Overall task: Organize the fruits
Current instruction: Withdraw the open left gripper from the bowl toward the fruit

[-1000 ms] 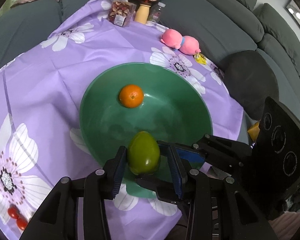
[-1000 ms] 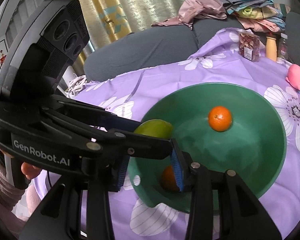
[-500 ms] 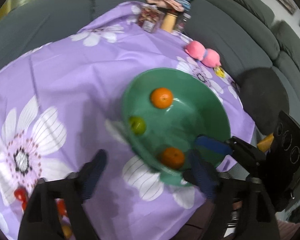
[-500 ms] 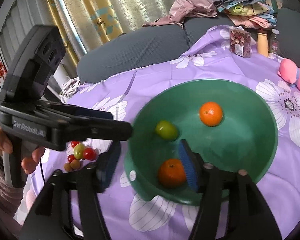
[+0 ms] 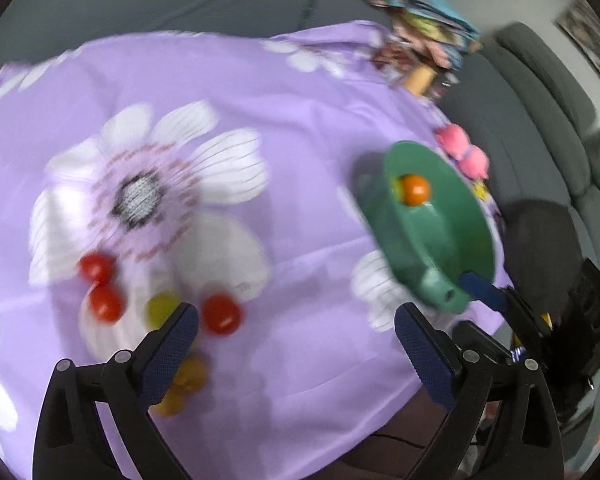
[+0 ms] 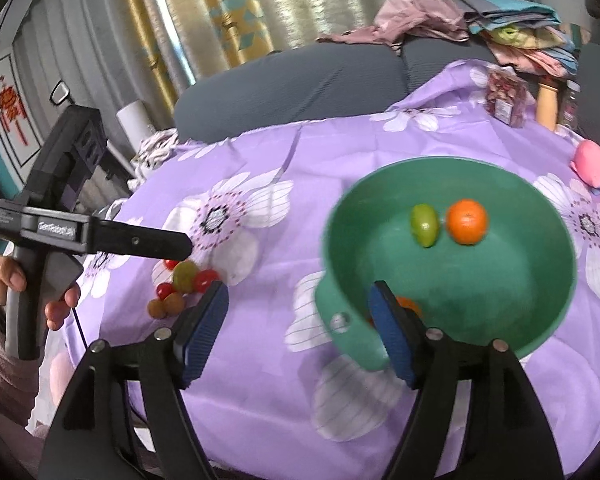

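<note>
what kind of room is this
Most likely a home living room: a grey sofa curves round a table under a purple floral cloth, with curtains behind and clothes piled on the sofa.

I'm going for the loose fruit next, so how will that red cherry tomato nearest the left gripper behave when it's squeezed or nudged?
The red cherry tomato looks round and glossy, so it will probably roll on the purple cloth if nudged. Its smooth skin may slip between the pads. It looks small and soft, so a hard squeeze could likely split it; close gently.

left gripper (image 5: 296,330): jaws opening, wide apart, nothing between them, angled downward. right gripper (image 6: 296,320): jaws opening, nothing gripped. a hand (image 6: 8,284) grips the left handle.
</note>
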`<state>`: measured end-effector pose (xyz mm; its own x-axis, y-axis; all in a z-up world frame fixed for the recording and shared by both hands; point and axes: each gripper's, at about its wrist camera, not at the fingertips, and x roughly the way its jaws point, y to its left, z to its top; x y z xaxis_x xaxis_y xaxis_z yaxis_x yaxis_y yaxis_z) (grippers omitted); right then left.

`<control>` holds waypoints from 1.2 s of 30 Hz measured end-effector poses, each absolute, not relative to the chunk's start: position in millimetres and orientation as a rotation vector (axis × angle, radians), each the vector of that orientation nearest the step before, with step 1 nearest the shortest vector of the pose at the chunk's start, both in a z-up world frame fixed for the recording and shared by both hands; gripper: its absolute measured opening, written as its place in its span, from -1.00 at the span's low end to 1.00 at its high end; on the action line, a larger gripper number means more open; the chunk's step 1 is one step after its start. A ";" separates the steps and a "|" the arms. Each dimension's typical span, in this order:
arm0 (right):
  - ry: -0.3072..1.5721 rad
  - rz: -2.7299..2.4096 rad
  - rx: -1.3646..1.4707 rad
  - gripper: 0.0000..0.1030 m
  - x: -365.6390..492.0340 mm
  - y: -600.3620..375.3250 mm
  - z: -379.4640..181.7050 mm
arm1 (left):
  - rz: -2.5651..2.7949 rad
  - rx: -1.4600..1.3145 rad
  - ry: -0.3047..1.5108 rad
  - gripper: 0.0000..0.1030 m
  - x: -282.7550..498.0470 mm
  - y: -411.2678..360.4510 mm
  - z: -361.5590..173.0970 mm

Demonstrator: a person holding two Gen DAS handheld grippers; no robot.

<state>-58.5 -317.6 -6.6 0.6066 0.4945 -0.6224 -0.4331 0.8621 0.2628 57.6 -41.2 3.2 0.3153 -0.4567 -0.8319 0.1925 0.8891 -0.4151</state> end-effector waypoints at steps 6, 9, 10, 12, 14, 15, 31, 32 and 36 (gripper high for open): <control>0.773 0.596 0.033 0.42 -67.9 -287.4 -7.3 | -0.403 -0.367 1.151 0.90 41.2 -7.6 0.2; 0.778 0.625 0.013 0.42 -71.5 -274.2 -5.6 | -0.409 -0.406 1.087 0.90 32.4 4.7 11.6; 0.777 0.636 0.006 0.42 -73.3 -269.8 -4.8 | -0.411 -0.412 1.065 0.90 29.9 8.2 16.0; 0.776 0.649 -0.003 0.42 -75.9 -263.0 -3.0 | -0.414 -0.407 1.000 0.90 23.2 13.7 32.8; 0.775 0.660 -0.014 0.42 -78.0 -256.2 -1.3 | -0.420 -0.394 0.914 0.90 16.1 18.6 51.2; 0.775 0.664 -0.018 0.42 -79.2 -253.0 -0.5 | -0.422 -0.385 0.858 0.90 10.9 21.8 62.8; 0.809 0.729 -0.035 0.45 -83.6 -229.9 -9.3 | -0.511 -0.280 0.814 0.97 3.0 20.4 37.0; 0.815 0.737 -0.040 0.45 -83.3 -227.5 -11.2 | -0.488 -0.271 0.849 0.97 7.7 21.4 29.9; 0.840 0.758 -0.034 0.45 -79.2 -220.7 -19.0 | -0.412 -0.231 0.913 0.97 15.7 25.6 11.4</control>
